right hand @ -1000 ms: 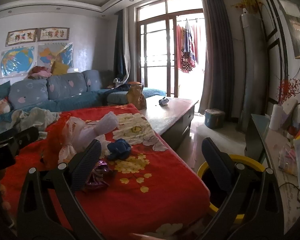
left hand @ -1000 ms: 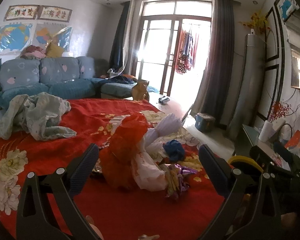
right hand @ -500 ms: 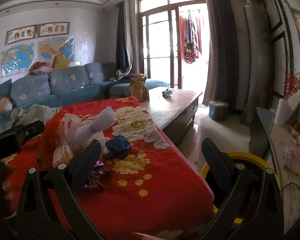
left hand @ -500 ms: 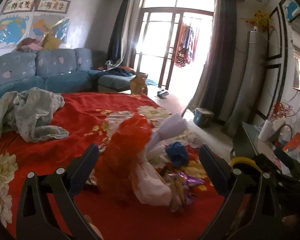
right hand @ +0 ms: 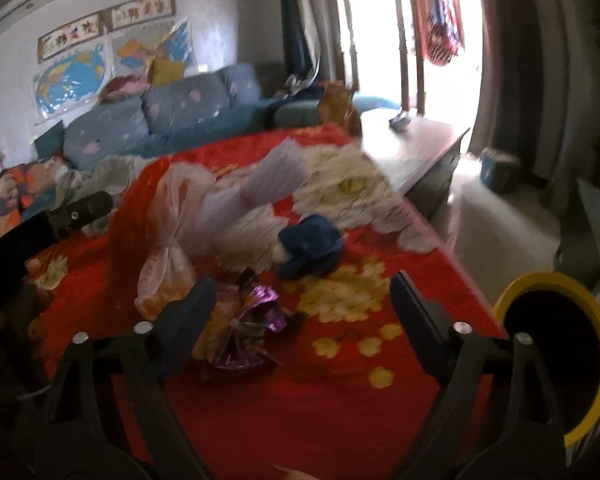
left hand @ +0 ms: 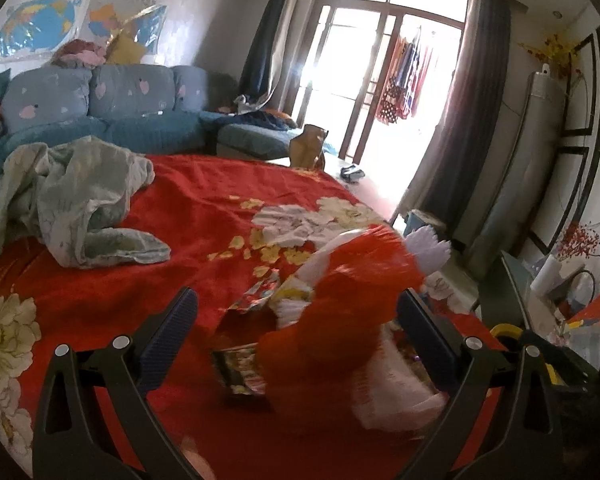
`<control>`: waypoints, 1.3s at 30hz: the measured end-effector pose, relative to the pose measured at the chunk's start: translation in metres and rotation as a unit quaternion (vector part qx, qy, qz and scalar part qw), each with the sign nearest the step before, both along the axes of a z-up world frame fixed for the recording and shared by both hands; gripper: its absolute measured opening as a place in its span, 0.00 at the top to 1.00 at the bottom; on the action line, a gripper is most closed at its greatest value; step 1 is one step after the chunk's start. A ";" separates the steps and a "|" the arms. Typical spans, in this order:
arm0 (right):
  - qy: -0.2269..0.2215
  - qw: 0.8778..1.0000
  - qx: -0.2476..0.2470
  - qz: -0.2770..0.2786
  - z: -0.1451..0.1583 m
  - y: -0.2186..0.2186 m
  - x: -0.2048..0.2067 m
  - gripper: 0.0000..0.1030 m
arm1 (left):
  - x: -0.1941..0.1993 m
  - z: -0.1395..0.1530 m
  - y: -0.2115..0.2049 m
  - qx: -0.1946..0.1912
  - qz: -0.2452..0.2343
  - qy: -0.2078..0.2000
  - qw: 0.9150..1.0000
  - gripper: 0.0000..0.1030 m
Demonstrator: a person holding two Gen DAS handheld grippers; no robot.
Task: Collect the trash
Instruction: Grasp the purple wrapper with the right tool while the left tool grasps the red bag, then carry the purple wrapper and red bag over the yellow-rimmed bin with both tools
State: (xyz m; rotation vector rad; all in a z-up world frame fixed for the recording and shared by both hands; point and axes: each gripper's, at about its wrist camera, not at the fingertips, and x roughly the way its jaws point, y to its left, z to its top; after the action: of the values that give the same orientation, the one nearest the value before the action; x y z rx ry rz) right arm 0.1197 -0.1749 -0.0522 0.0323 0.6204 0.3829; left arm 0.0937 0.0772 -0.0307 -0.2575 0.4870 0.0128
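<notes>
Currently listed, from left to right across the red cloth:

Crumpled grey-green garment (left hand: pixel 72 196): lies loose on the floral red cloth (left hand: pixel 204 216), well apart from the trash; apparently laundry, not refuse.

Left gripper (left hand: pixel 296 320): jaws spread wide, nothing pressed between the pads; aimed down at the heap, probably lined up for a pick.

Foil snack wrapper (left hand: pixel 240 372): flat on the cloth between the left jaws, just beside the red bag; the nearest loose item to that gripper.

Red plastic bag (left hand: pixel 340 320): bunched and blurred, within the left jaws' span but ungripped; contents cannot be told.

White printed bag (right hand: pixel 168 240): knotted at the neck, slumped on the cloth touching the red bag; it looks filled, contents hidden.

Pale lilac bag (right hand: pixel 268 176): lies beyond the white bag, its frilled end pointing toward the window.

Purple foil wrapper (right hand: pixel 248 332): crumpled, just inside the right gripper's left finger.

Right gripper (right hand: pixel 300 300): jaws closing yet wide apart, pads pressing on nothing; the purple wrapper is the likely target.

Blue crumpled wad (right hand: pixel 312 244): rests on the yellow flower print, beyond the right gripper.

Yellow-rimmed bin (right hand: pixel 560 344): stands on the floor just off the cloth's right edge; interior dark, contents cannot be told; placed for short drops.
</notes>
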 end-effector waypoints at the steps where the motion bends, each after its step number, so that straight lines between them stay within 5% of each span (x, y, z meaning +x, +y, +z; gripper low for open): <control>1: 0.011 1.000 0.002 0.004 -0.002 0.001 0.003 0.29 | 0.001 -0.002 0.002 0.000 -0.006 0.003 1.000 0.07; 6: 0.075 0.997 0.012 0.017 -0.021 0.006 0.022 0.52 | 0.010 -0.014 0.006 -0.006 -0.043 0.029 0.999 0.07; 20: 0.146 0.986 0.060 0.058 -0.037 0.003 0.024 0.92 | 0.025 -0.033 -0.013 -0.021 -0.099 0.069 0.992 0.54; 39: 0.094 0.990 0.085 0.062 0.002 -0.023 0.019 0.99 | 0.005 0.016 -0.016 -0.022 -0.110 0.006 0.994 0.60</control>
State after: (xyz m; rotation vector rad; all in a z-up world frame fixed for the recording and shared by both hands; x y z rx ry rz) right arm 0.1385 -0.1977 -0.0502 0.1948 0.7762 0.5576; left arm 0.0983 0.0608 -0.0148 -0.2465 0.5266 -0.2114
